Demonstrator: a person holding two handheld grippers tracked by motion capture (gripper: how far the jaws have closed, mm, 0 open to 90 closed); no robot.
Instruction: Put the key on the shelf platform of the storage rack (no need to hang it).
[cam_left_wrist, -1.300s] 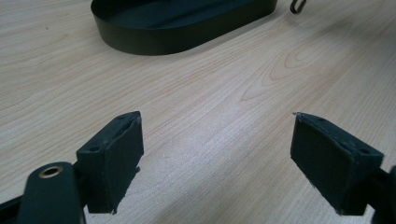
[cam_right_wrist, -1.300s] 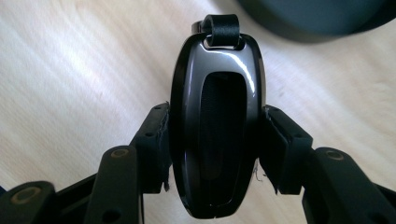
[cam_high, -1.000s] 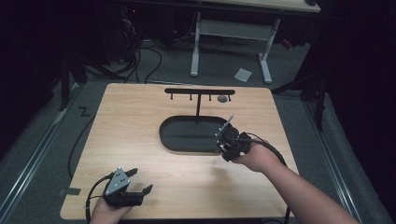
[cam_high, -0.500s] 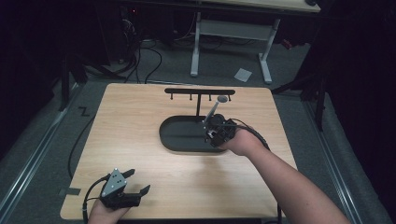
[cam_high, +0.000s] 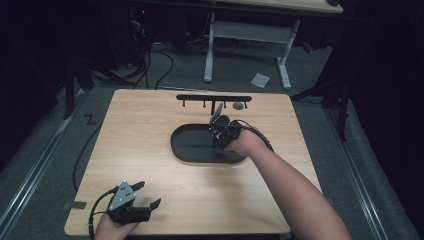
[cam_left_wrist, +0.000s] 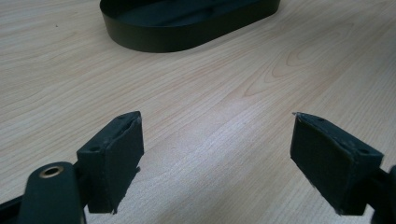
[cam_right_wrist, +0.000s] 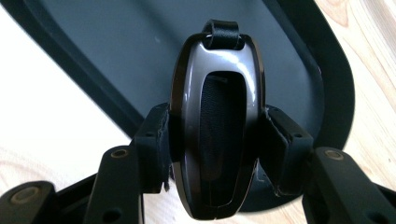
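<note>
My right gripper pinches a glossy key fob over the black oval tray at desk centre — my left gripper rests spread near the front-left corner.

dim room, lit tabletop; glare whitens right gripper view.

dim lab, floor cables, workbench
</note>
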